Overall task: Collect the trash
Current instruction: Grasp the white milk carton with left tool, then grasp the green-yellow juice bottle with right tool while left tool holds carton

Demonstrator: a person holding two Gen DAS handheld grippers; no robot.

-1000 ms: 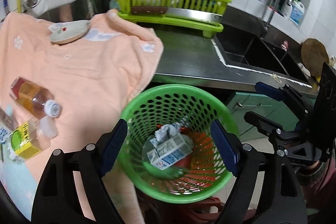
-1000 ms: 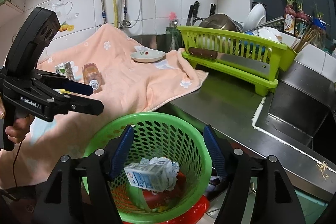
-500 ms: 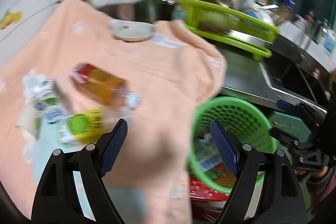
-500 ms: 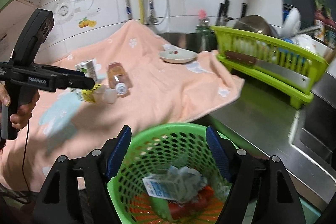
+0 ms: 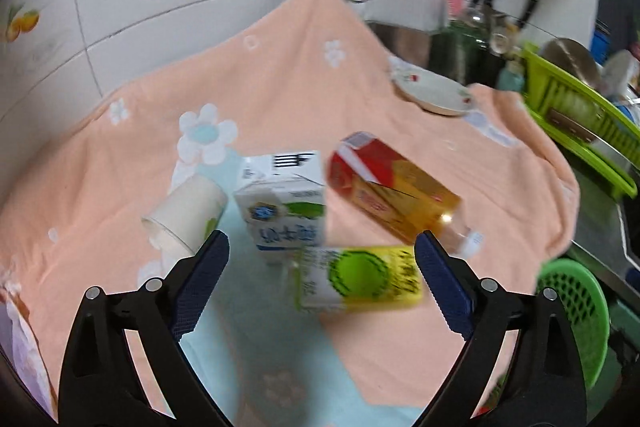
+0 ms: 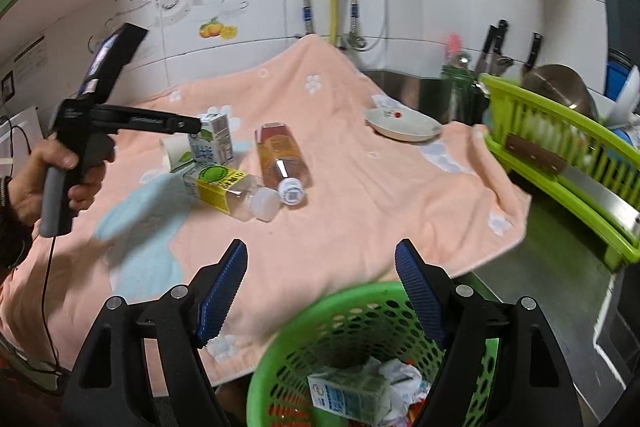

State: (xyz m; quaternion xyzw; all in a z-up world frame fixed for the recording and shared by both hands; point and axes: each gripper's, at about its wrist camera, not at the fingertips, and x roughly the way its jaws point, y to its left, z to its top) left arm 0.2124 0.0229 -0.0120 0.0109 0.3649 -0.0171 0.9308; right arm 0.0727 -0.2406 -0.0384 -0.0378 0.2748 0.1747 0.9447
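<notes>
On the peach towel (image 6: 360,219) lie a yellow-green labelled bottle (image 5: 360,283) (image 6: 224,187), an amber bottle with a red label (image 5: 396,195) (image 6: 280,155), a white milk carton (image 5: 284,211) (image 6: 214,139) and a tipped paper cup (image 5: 188,215) (image 6: 176,151). My left gripper (image 5: 320,255) (image 6: 192,125) hovers over them, its jaws opening. The yellow-green bottle shows in the gap, untouched. My right gripper (image 6: 320,251) is over the green basket's (image 6: 352,323) (image 5: 576,303) near rim, jaws opening, nothing between them. In the basket lie a carton (image 6: 348,395) and crumpled paper (image 6: 400,375).
A small plate (image 6: 404,125) rests at the towel's far right. A green dish rack (image 6: 560,147) with a cleaver and dishes stands on the steel counter (image 6: 560,291) to the right, with knives behind it. Tiled wall and pipes lie beyond.
The left gripper has swung left from above the basket to above the trash on the towel, and its jaws stand wider. The right gripper has turned left; the basket sits lower in its view.
</notes>
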